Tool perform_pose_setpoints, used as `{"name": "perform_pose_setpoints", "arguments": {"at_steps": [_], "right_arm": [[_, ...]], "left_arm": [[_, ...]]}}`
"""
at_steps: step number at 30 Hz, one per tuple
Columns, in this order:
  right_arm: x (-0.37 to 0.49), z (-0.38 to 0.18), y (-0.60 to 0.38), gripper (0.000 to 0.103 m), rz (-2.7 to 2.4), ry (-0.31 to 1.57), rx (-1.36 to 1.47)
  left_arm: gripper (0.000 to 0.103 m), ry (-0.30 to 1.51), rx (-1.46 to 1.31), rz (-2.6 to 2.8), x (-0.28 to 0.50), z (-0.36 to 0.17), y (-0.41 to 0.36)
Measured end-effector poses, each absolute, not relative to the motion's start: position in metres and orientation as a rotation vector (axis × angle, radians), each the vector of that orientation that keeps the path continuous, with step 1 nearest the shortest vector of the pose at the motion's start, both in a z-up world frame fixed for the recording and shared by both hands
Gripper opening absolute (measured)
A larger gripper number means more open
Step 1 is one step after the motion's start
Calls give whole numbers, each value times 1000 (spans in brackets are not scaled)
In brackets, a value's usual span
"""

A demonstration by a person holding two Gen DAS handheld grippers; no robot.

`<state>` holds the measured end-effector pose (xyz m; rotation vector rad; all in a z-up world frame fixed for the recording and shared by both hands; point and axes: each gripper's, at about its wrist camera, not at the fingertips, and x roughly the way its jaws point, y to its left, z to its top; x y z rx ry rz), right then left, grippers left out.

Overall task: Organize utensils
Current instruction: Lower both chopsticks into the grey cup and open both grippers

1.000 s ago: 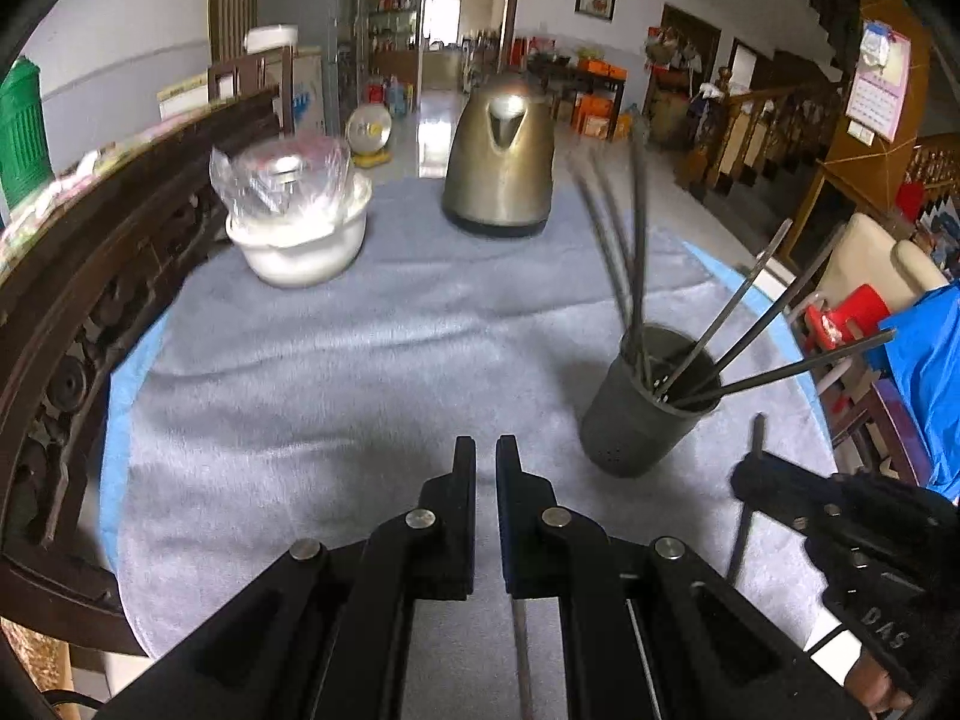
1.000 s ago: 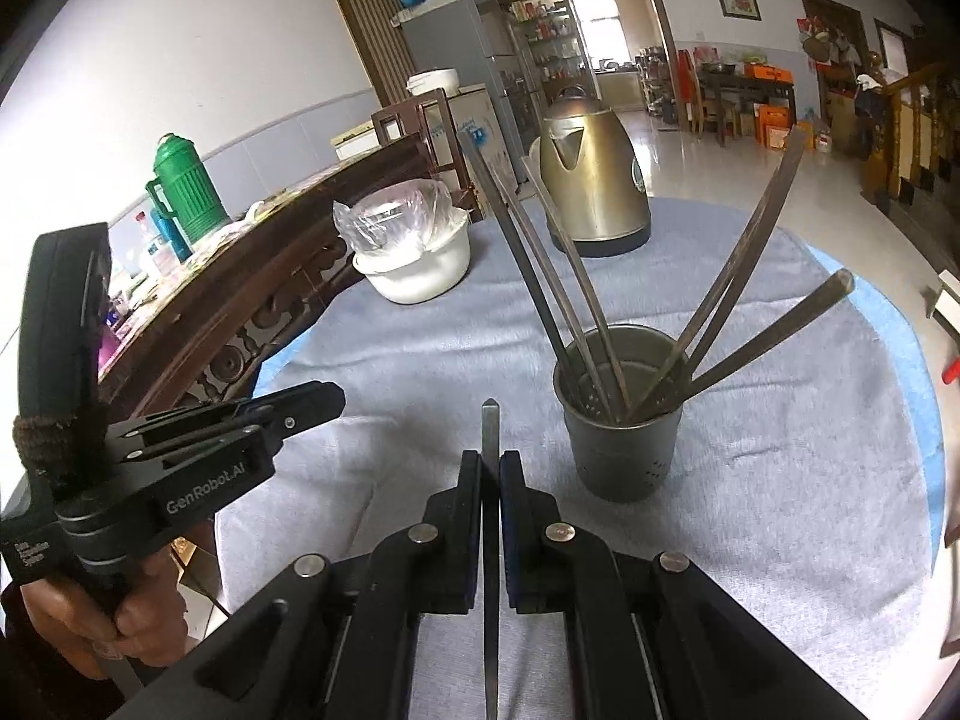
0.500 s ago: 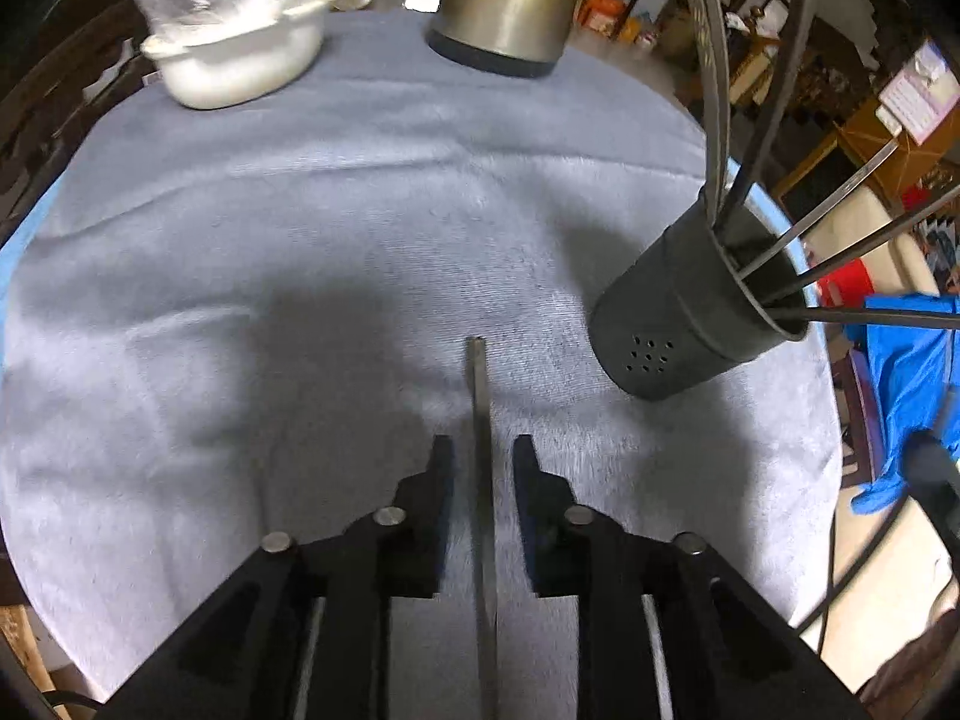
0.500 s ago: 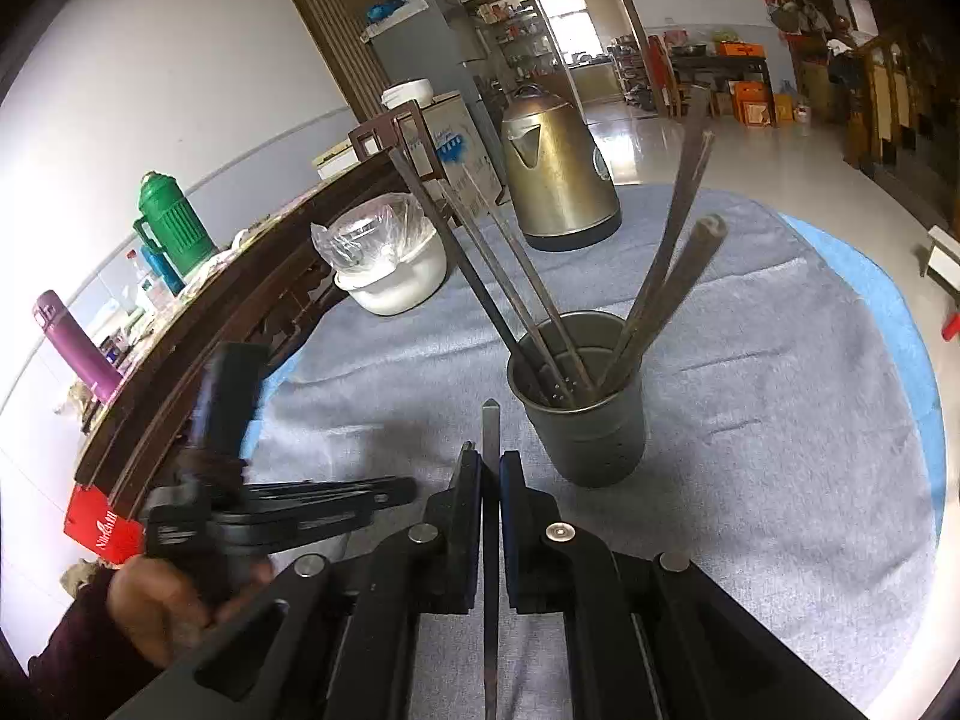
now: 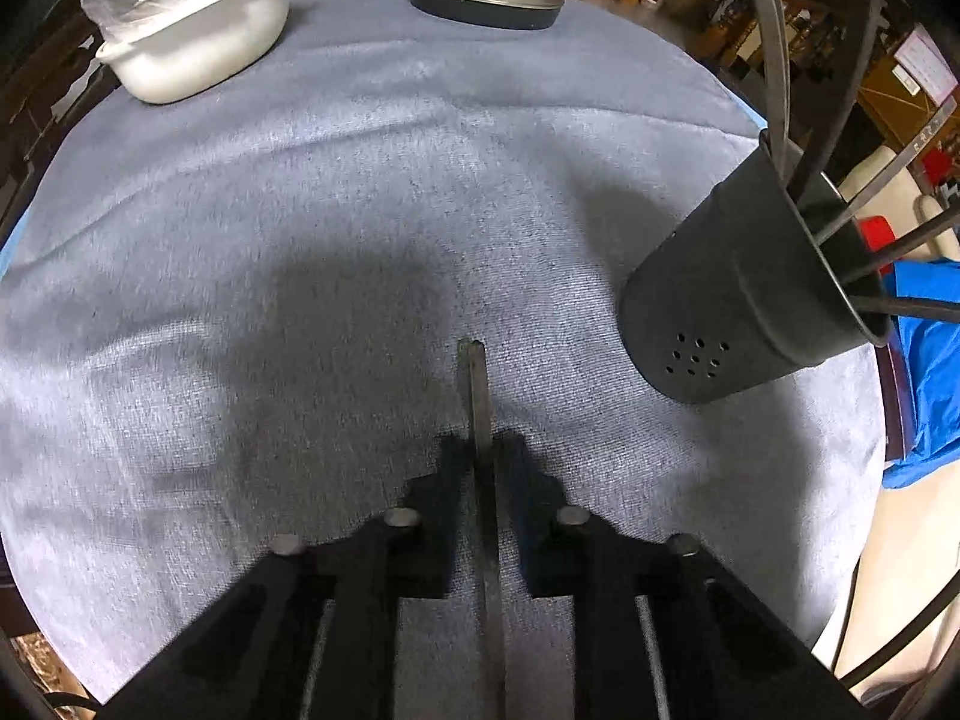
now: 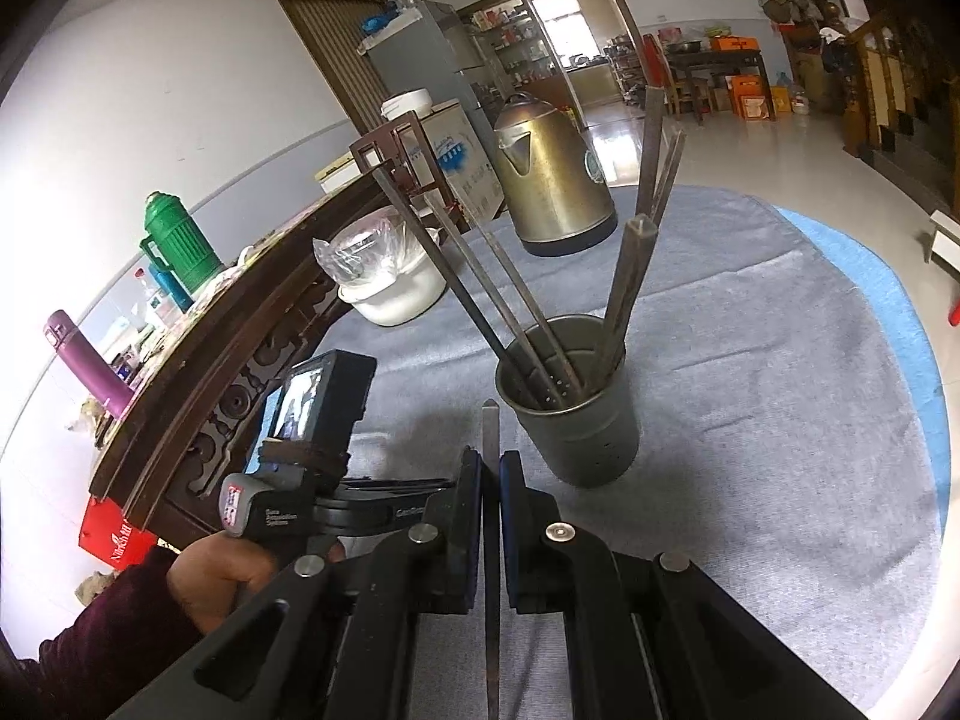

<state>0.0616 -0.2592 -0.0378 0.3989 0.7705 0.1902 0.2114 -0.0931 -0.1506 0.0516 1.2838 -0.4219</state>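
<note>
My left gripper is shut on a metal chopstick and points steeply down at the grey cloth. The stick's tip is close to the cloth. The dark perforated utensil holder stands to its right with several metal chopsticks leaning out. In the right wrist view my right gripper is shut on another metal chopstick, whose tip pokes out just left of the holder. A hand holds the left gripper's body at the lower left.
A brass-coloured kettle and a white bowl covered with plastic film stand at the far side of the round table. A dark carved wooden rail runs along the left. Behind it are a green thermos and a purple bottle.
The left gripper dropped and tipped down toward the cloth. Its jaws parted around the chopstick, then closed on it again. The right gripper kept its chopstick and shifted slightly.
</note>
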Motion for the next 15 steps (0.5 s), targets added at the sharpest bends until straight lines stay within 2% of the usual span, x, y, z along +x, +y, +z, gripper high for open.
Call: {"name": "perform_pose_setpoints", "arguments": {"at_steps": [7,15], "right_arm": [[56,-32,-258,6,192,756,393],[47,-14,-255,6,198,695,378]], "left_arm": [[6,1194,1,-406,197,-128,-80],[6,976,-70,-411,171,-55,-64]]}}
